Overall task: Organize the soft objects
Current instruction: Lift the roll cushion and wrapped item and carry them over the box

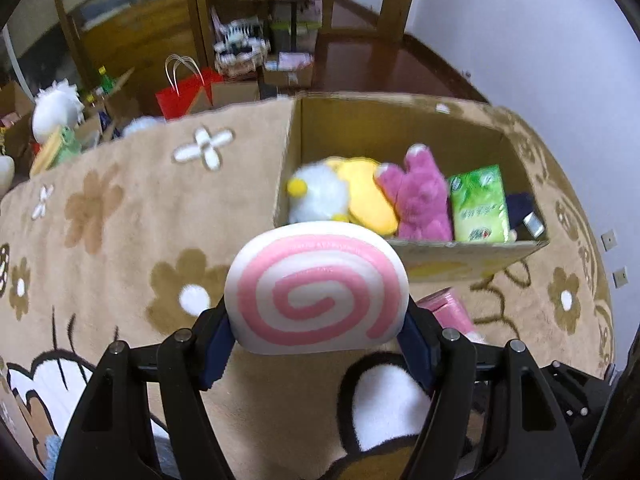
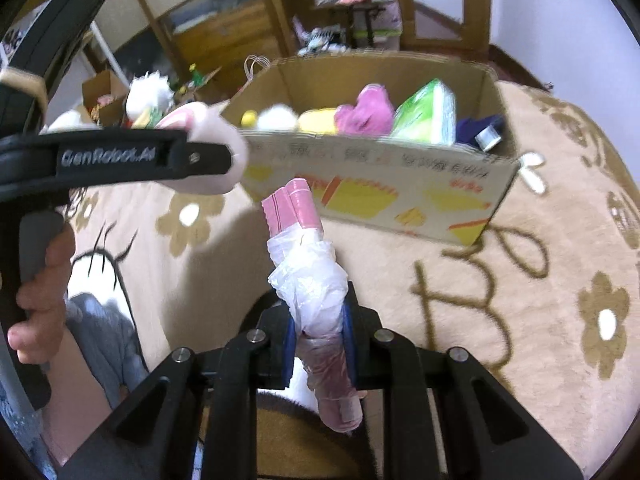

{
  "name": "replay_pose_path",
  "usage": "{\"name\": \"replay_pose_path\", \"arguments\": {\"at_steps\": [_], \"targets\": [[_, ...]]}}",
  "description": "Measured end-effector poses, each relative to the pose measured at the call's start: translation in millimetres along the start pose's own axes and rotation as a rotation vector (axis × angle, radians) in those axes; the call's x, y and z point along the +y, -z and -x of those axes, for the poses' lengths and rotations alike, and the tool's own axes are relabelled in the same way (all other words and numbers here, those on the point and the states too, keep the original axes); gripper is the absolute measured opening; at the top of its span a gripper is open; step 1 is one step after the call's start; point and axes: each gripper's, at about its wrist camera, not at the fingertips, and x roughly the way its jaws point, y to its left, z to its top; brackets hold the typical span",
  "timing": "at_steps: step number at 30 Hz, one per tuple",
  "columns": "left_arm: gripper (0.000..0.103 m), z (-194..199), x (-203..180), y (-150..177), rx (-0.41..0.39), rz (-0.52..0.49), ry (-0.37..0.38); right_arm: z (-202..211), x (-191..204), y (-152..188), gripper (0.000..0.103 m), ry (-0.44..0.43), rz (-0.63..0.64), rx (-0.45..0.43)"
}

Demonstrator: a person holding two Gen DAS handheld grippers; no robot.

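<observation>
The left gripper [image 1: 318, 316] has its fingers clenched on a pink-swirl plush [image 1: 316, 288], low center of the left wrist view. The cardboard box [image 1: 480, 250], already holding 4 or so soft items, lies just beyond, up and right. The right gripper [image 2: 318, 344] grasps a pink roll in plastic wrap [image 2: 304, 264], its long axis pointing up toward the box, which looks about equally near to both hands.

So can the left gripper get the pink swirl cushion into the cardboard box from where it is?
Probably yes. The left gripper holds the swirl cushion just short of the cardboard box, whose top is open, with nothing between.
</observation>
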Motion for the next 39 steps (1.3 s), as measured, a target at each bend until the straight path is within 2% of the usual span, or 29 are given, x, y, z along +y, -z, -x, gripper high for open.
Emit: {"name": "replay_pose_path", "arguments": {"at_steps": [6, 21, 26, 35, 39], "targets": [[0.07, 26, -2, -6, -0.15, -0.023, -0.029, 22, -11, -22, 0.02, 0.028, -0.014, -0.119], [0.07, 57, -20, -14, -0.367, -0.091, -0.025, 50, -5, -57, 0.02, 0.043, -0.008, -0.293], [0.07, 56, -27, -18, -0.392, -0.125, -0.039, 51, -12, -72, 0.02, 0.053, -0.001, -0.335], [0.071, 48, -30, -28, -0.43, -0.125, -0.009, 46, -25, -95, 0.02, 0.061, -0.011, -0.402], [0.072, 43, -32, -34, -0.442, -0.141, -0.03, 43, -27, -99, 0.021, 0.063, -0.012, -0.412]]}}
